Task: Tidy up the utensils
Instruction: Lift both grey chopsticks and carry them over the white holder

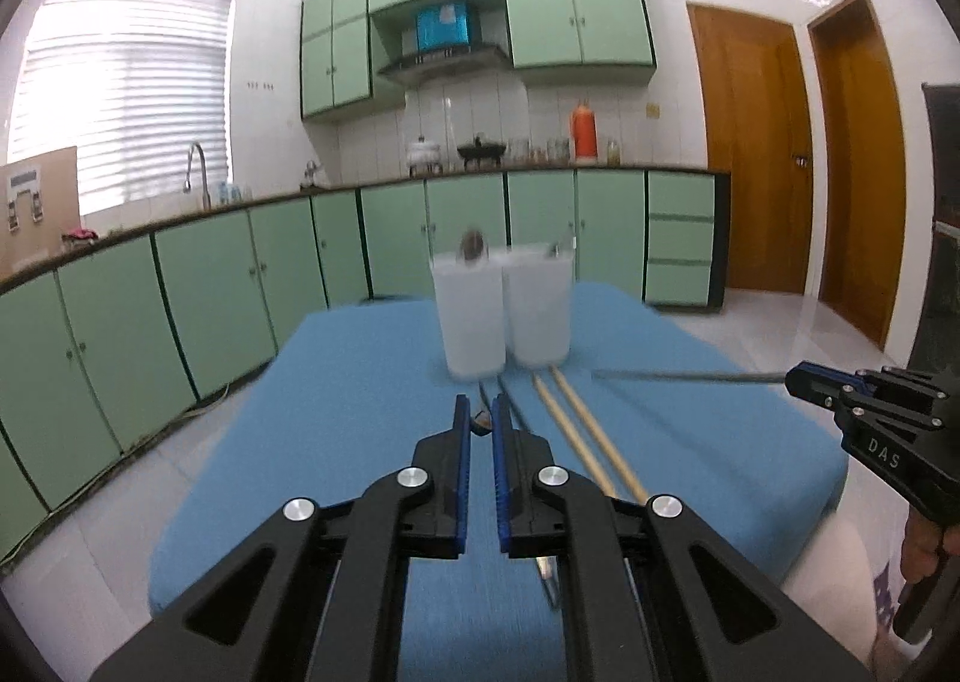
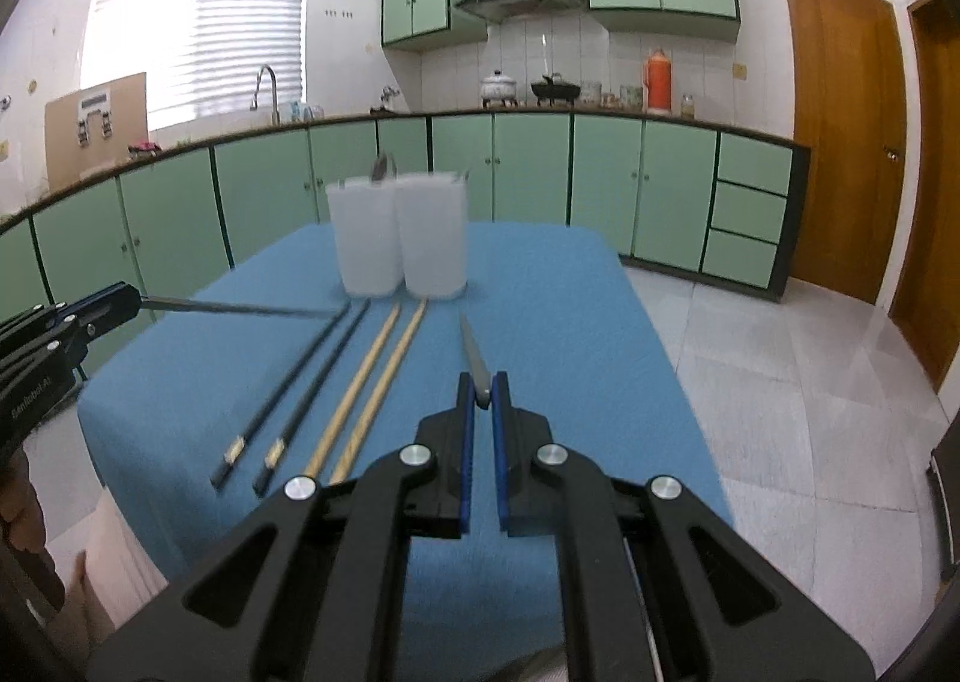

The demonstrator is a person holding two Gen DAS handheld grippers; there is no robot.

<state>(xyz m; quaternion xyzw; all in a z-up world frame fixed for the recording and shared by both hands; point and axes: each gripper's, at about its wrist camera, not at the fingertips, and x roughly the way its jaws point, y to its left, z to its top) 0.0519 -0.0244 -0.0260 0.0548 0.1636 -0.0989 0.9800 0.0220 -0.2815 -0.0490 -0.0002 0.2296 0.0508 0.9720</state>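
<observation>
Count on the blue cloth: two white cups (image 2: 399,238) standing together, two black chopsticks (image 2: 288,388) lying flat, two wooden chopsticks (image 2: 372,382) beside them, plus one slim utensil clamped in each of two grippers.

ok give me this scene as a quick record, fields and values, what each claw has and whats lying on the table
surface: blue-covered table
containers: two white cups side by side at the far end
in cups: a spoon sticks out of the left one
loose on table: two black chopsticks and two wooden chopsticks, roughly parallel
left claw: shut on a thin dark utensil, kind unclear
right claw: shut on a thin silvery utensil, kind unclear
</observation>
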